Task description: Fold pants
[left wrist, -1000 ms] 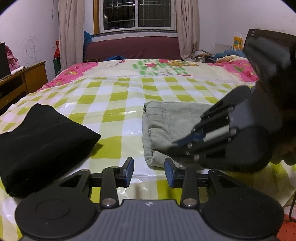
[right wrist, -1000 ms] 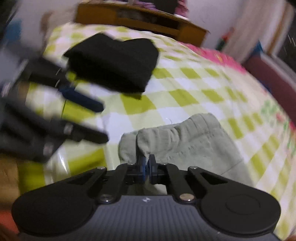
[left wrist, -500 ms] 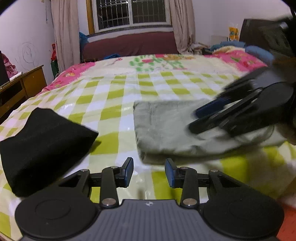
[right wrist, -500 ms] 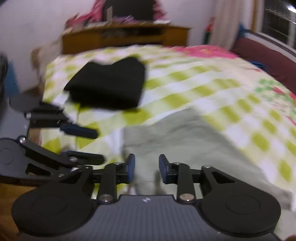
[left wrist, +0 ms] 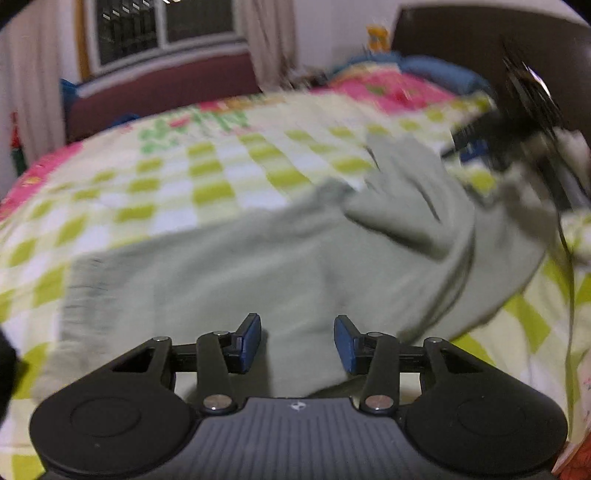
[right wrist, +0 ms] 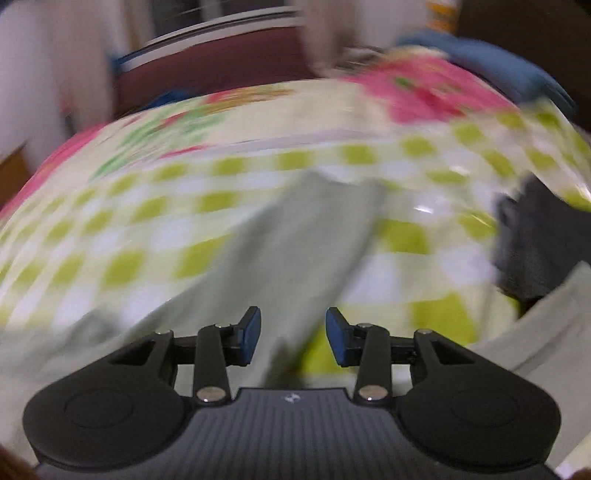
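We are seeing the pants (left wrist: 258,273) lying spread on the bed (left wrist: 155,195), directly ahead of the left gripper (left wrist: 297,339), whose fingers are standing apart above the cloth. Their far right part is bunching up beside the right gripper (left wrist: 517,122), at the right edge of the left view. In the right view, one strip of the pants (right wrist: 295,251) is running forward from between that gripper's (right wrist: 293,334) parted fingers. A dark garment (right wrist: 532,251) is lying to the right. Behind the bed, a window (left wrist: 162,29) is sitting in the wall.
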The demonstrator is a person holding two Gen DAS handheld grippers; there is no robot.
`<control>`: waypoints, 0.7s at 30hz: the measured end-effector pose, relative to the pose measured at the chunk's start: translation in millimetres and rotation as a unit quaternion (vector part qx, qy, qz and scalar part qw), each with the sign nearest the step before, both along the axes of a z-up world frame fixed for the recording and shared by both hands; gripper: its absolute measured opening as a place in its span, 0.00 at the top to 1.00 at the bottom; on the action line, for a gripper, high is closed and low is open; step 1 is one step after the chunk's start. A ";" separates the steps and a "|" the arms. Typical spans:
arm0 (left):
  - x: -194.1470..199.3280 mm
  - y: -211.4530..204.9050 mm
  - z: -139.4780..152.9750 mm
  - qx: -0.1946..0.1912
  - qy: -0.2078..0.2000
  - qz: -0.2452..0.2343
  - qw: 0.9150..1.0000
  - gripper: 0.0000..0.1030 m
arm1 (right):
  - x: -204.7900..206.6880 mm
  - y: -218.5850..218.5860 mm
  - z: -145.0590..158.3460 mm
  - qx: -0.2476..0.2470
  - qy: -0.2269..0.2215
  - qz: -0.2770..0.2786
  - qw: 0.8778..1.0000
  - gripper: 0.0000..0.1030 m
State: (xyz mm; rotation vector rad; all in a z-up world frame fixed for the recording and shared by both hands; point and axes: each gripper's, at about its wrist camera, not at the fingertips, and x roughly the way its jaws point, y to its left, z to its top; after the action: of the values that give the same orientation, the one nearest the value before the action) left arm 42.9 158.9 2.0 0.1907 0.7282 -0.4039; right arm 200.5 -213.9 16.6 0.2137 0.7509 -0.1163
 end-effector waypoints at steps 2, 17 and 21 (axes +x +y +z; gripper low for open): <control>4.9 -11.5 -1.1 0.010 0.008 -0.010 1.000 0.45 | 17.6 -17.7 -7.4 0.005 -0.006 -0.019 1.000 0.61; 47.3 -86.8 -3.4 0.030 0.021 -0.057 0.998 0.45 | 105.3 -72.6 -27.3 0.143 -0.024 -0.054 0.988 0.98; 42.4 -99.3 3.4 0.036 0.014 -0.070 0.997 0.45 | 49.9 -99.5 12.9 0.192 -0.093 -0.046 0.976 0.98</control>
State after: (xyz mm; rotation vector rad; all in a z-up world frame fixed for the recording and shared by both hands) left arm 85.3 59.6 5.4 0.3057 0.7597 -0.5146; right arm 250.4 -313.4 29.5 0.6205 0.5721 -0.0376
